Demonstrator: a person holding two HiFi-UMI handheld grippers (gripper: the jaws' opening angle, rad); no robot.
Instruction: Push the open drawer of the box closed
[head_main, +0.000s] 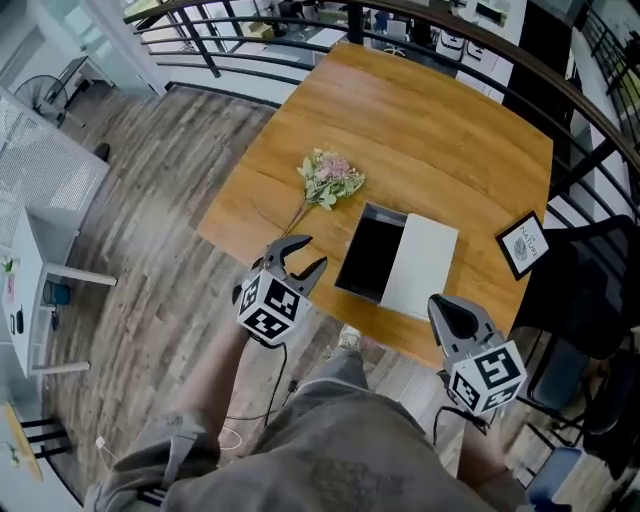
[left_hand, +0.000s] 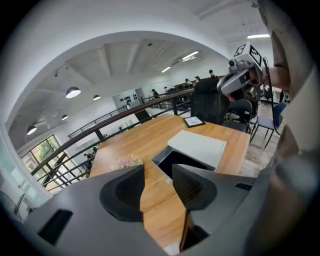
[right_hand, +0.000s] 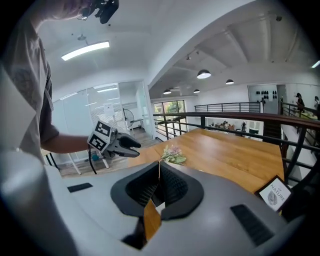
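Observation:
A white box (head_main: 420, 265) lies on the wooden table (head_main: 440, 140) near its front edge. Its black drawer (head_main: 368, 252) is pulled out to the left and looks empty. My left gripper (head_main: 308, 252) hovers just left of the drawer's open end, over the table's edge. It is open with nothing between its fingers. In the left gripper view the drawer (left_hand: 181, 162) lies straight ahead of the left gripper (left_hand: 157, 167). My right gripper (head_main: 440, 305) hangs shut and empty off the front edge, below the box's right end. The right gripper (right_hand: 159, 165) shows its jaws nearly touching.
A small bunch of flowers (head_main: 328, 180) lies on the table behind the left gripper. A framed card (head_main: 523, 243) stands at the table's right edge. A dark railing (head_main: 470, 40) runs round the far side. A dark chair (head_main: 590, 300) stands to the right.

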